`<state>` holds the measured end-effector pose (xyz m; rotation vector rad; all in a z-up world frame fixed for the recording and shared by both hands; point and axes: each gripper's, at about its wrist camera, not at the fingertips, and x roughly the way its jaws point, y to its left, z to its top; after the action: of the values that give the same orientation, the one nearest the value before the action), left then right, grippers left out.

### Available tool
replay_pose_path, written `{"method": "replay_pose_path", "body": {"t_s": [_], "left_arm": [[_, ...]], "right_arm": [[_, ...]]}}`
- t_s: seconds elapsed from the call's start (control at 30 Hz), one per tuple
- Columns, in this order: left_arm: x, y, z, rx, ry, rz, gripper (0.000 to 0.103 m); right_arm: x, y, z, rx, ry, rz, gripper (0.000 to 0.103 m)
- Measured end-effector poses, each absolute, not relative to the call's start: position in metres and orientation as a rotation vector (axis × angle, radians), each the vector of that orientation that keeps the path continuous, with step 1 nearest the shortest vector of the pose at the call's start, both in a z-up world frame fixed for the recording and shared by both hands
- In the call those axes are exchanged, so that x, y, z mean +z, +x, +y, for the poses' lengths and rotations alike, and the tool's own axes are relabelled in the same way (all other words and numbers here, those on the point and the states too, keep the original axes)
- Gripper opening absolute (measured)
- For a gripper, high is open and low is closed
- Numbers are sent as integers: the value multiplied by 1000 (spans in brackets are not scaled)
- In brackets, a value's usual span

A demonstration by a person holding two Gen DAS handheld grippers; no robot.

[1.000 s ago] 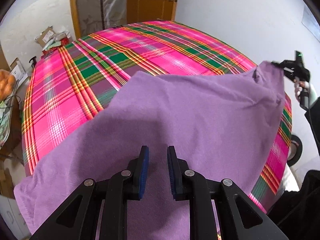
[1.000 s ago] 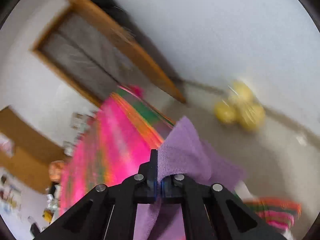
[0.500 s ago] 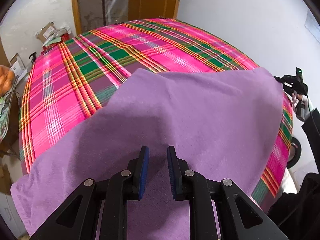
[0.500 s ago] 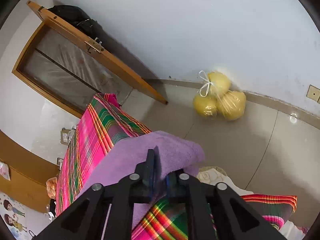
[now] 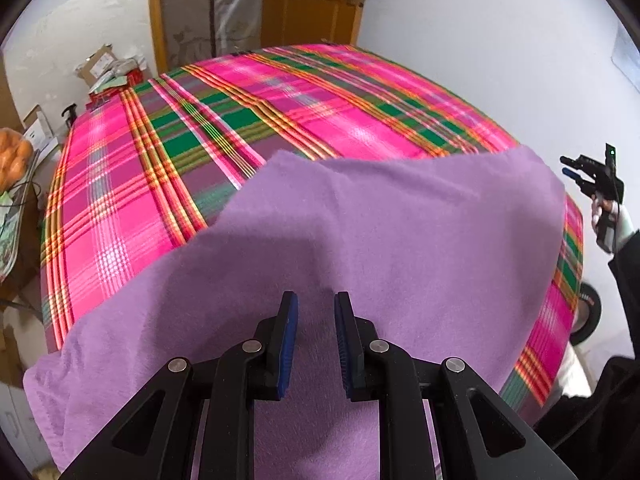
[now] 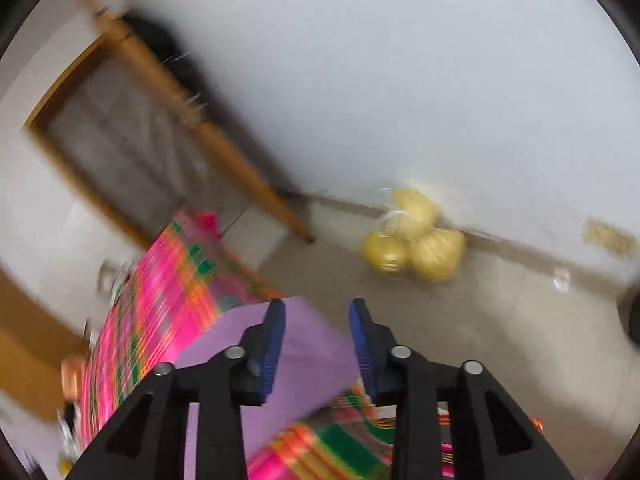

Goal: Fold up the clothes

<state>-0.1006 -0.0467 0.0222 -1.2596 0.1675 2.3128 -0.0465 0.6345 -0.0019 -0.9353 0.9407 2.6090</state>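
Purple fleece cloth (image 5: 380, 248) lies spread on the plaid-covered bed (image 5: 240, 120), left tongs (image 5: 316, 340) above it parted and empty, right tongs (image 6: 318, 344) wide off its corner, so either smoothing or refolding; next grasp needs an edge.

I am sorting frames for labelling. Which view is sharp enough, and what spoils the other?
Left wrist view: mostly sharp, the purple cloth and plaid bedspread crisp, with fisheye bulge and slight glare on the pink. Right wrist view: motion blur smears the door frame and yellow fruit bag; only the right tongs read clearly.
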Motion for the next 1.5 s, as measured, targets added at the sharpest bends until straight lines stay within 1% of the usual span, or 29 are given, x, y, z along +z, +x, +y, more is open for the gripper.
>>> {"method": "replay_pose_path", "body": {"t_s": [0.07,0.13,0.27,0.3,0.33,0.4,0.53,0.57,0.67,0.77,0.8,0.93,1.03,1.13,1.2,1.37,1.43,1.5], "left_arm": [[29,-101,-51,2338,-1249,121,19],[34,-101,-56,2361,-1244,82,19],[40,-103,-71,2393,-1272,-67,21],[41,-104,-75,2403,-1282,-100,22],[41,-105,-79,2412,-1291,-131,22],[42,-107,-84,2430,-1300,-159,22],[41,-108,-82,2434,-1303,-135,22],[40,-107,-81,2431,-1304,-123,22],[37,-104,-78,2418,-1313,-88,22],[34,-104,-77,2410,-1325,-70,22],[33,-104,-76,2409,-1328,-61,22],[29,-104,-72,2395,-1341,-34,22],[25,-106,-68,2381,-1357,-17,22],[24,-105,-62,2371,-1358,16,22],[24,-103,-59,2373,-1352,42,22],[22,-104,-63,2394,-1367,71,22],[20,-105,-68,2408,-1383,61,22],[19,-107,-74,2422,-1400,51,22]], "right_arm": [[2,-64,614,2689,-1034,833,35],[4,-79,588,2758,-1135,674,35],[10,-82,519,2945,-1240,235,35],[11,-80,502,2993,-1260,148,34],[11,-77,488,3036,-1282,104,34],[10,-72,458,3113,-1331,14,34],[-3,-69,403,3165,-1431,-285,33],[-5,-72,401,3152,-1416,-319,32],[-3,-94,427,3020,-1324,-237,31],[4,-111,470,2845,-1262,-15,30],[6,-112,477,2831,-1252,35,31],[12,-99,476,2981,-1250,127,31],[1,-100,460,3036,-1339,105,30],[-7,-103,434,3082,-1391,26,31],[-9,-109,415,3089,-1405,-34,31],[-7,-126,410,2952,-1386,-71,31],[-4,-131,408,2911,-1373,-71,31],[8,-118,401,2989,-1332,8,31]]}}
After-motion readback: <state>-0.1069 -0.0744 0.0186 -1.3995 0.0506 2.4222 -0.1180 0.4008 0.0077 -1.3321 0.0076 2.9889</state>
